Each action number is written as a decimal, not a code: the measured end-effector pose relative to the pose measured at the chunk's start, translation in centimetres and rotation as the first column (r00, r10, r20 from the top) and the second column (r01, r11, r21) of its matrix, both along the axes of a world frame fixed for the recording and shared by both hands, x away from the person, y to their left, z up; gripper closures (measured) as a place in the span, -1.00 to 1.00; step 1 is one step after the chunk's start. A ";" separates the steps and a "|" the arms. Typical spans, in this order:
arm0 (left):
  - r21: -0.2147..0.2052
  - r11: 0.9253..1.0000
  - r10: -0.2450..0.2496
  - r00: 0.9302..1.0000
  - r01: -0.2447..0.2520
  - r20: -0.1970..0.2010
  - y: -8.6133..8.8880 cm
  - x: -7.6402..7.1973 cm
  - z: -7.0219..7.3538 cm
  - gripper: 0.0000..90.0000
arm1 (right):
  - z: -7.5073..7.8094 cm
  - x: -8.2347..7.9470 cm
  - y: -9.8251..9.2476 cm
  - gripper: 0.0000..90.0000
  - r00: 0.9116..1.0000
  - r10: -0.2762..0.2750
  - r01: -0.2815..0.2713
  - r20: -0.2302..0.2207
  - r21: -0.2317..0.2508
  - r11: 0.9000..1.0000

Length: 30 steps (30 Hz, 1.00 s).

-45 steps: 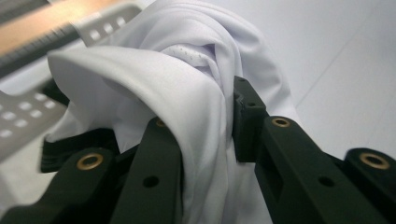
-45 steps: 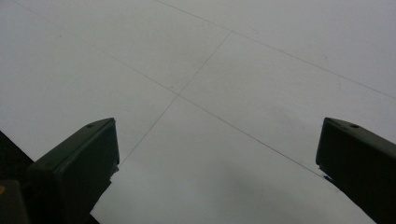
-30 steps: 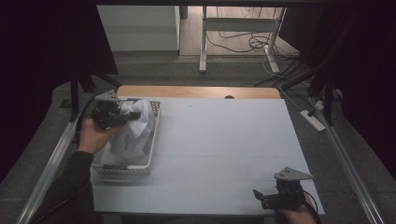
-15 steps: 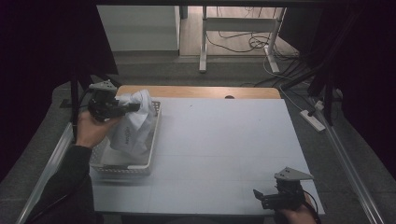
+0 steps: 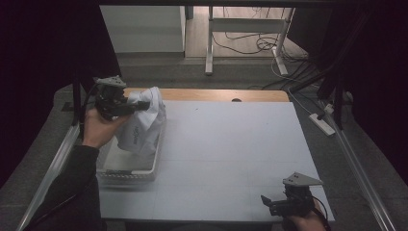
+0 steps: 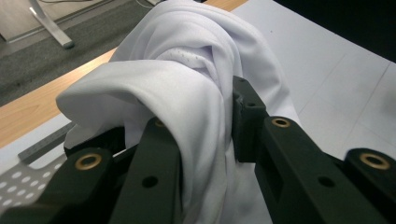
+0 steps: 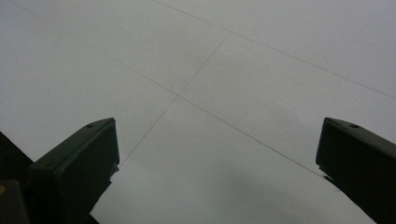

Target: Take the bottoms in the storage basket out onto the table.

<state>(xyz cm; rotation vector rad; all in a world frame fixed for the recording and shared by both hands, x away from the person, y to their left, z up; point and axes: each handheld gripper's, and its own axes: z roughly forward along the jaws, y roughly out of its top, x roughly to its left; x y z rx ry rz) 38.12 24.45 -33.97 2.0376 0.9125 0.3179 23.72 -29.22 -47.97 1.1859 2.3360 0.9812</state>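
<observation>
while clamped on white cloth (image 5: 142,120) above basket (image 5: 126,171), left gripper (image 5: 136,107); right gripper (image 5: 267,202) w/ jaws spread.

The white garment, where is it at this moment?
In the high view the white garment hangs at the table's left side, pinched by the left hand-held gripper, its lower part over the white basket.

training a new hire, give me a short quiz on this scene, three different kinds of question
1. True or false: the left tongs are shut on the white garment.
2. What lies under the hanging garment? A) white basket B) wooden chair C) metal bucket
3. Fill in: the right tongs stand ____ over the bare table.

Key: 1 true; 2 A, the white basket; 3 open.
</observation>
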 end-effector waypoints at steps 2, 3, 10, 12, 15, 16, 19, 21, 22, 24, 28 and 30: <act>0.001 1.000 -0.008 1.000 0.008 0.002 -0.3 0.0 0.3 0.70 | 0.0 0.0 0.0 -1.00 1.000 0.000 0.000 0.000 -0.001 1.000; 0.003 1.000 -0.011 1.000 0.011 0.003 -0.4 0.1 0.4 0.70 | 0.0 0.0 0.0 -1.00 1.000 0.000 0.000 0.000 -0.001 1.000; 0.000 0.999 -0.036 0.999 0.036 0.010 -1.6 0.3 1.2 0.70 | 0.0 0.0 0.0 -1.00 1.000 0.002 -0.002 -0.002 -0.001 1.000; -0.002 0.999 -0.043 0.999 0.043 0.014 -1.9 0.4 1.4 0.70 | 0.0 0.0 0.0 -1.00 1.000 0.003 -0.003 -0.002 -0.001 1.000; -0.001 0.998 -0.061 0.998 0.061 0.027 -2.5 0.4 1.7 0.69 | 0.0 0.0 0.0 -1.00 1.000 0.003 -0.003 -0.001 -0.001 1.000; 0.004 0.998 -0.067 0.997 0.067 0.031 -2.8 0.4 1.8 0.69 | 0.0 0.0 0.0 -1.00 1.000 0.004 -0.004 -0.001 0.001 1.000; -0.002 0.997 -0.079 0.996 0.079 0.033 -3.4 0.5 2.2 0.69 | 0.0 0.0 0.0 -1.00 1.000 0.004 -0.004 -0.001 0.000 1.000; -0.005 0.996 -0.086 0.996 0.086 0.036 -3.9 0.6 2.4 0.69 | 0.0 0.0 0.0 -1.00 1.000 0.005 -0.005 -0.001 0.000 1.000; -0.009 0.996 -0.091 0.995 0.091 0.037 -4.1 0.7 2.5 0.70 | 0.0 0.0 0.0 -1.00 1.000 0.005 -0.005 -0.001 0.000 1.000; -0.008 0.995 -0.097 0.994 0.098 0.040 -4.5 0.8 2.7 0.70 | 0.0 0.0 0.0 -1.00 1.000 0.006 -0.006 -0.001 0.000 1.000; -0.008 0.994 -0.109 0.993 0.109 0.049 -5.3 1.0 3.0 0.70 | 0.0 0.0 0.0 -1.00 1.000 0.007 -0.007 -0.001 0.000 1.000; -0.011 0.993 -0.114 0.992 0.115 0.051 -5.7 1.1 3.1 0.69 | 0.0 0.0 0.0 -1.00 1.000 0.007 -0.007 -0.001 0.001 1.000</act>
